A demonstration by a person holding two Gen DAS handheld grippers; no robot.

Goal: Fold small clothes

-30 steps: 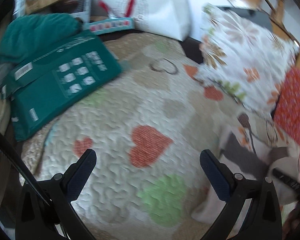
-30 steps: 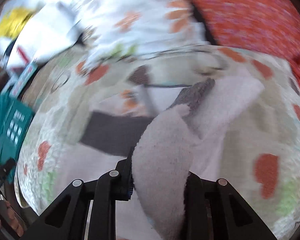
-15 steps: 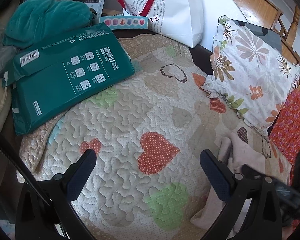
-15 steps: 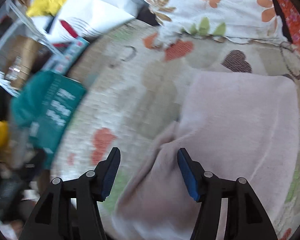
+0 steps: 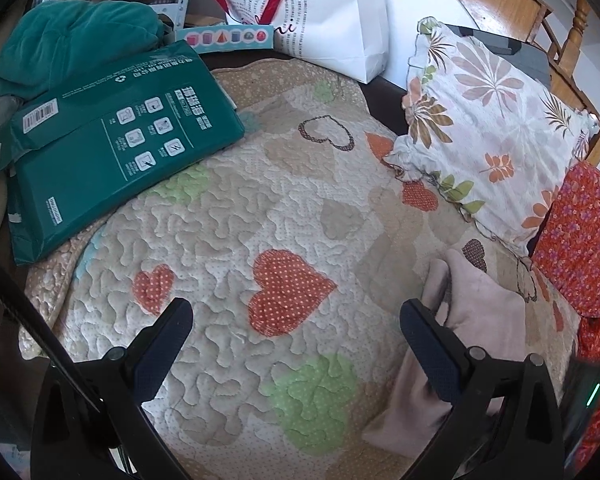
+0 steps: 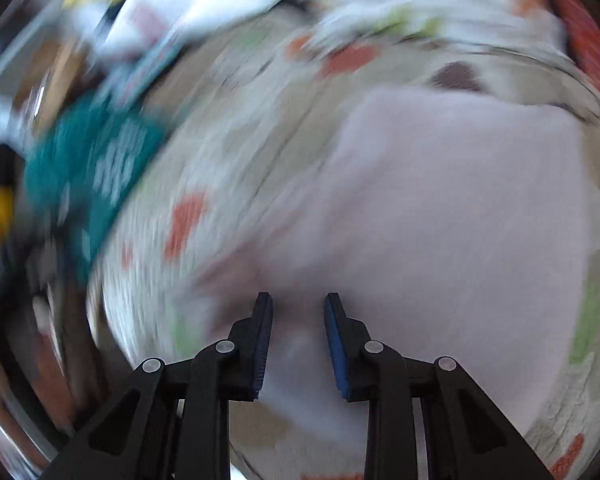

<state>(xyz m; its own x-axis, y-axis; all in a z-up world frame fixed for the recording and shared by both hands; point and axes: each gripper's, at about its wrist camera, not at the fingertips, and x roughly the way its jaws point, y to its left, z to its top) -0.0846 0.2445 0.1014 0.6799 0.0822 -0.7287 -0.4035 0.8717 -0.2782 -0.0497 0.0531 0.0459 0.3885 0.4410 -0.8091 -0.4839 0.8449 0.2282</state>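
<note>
A pale pink cloth [image 5: 484, 312] lies on the heart-patterned quilt [image 5: 228, 240], at the lower right of the left wrist view. My left gripper [image 5: 296, 312] hovers over the quilt, open wide and empty; its right finger [image 5: 424, 332] is just beside the cloth's left edge. In the blurred right wrist view the pink cloth [image 6: 440, 200] fills the middle and right. My right gripper [image 6: 298, 304] points down at the cloth's near edge with its jaws closing. A narrow gap still shows between the blue pads [image 6: 334, 328], with cloth behind it.
A green flat box [image 5: 112, 140] and a teal cushion [image 5: 72, 44] lie at the far left. A white paper bag [image 5: 332, 24] stands at the back. A leaf-print pillow [image 5: 488, 120] and a red floral fabric [image 5: 580, 240] border the quilt on the right.
The right gripper let go of the lifted cloth, which now lies flat on the quilt. It opened wide, dropped toward the cloth's near edge and has narrowed again. The left gripper stayed put.
</note>
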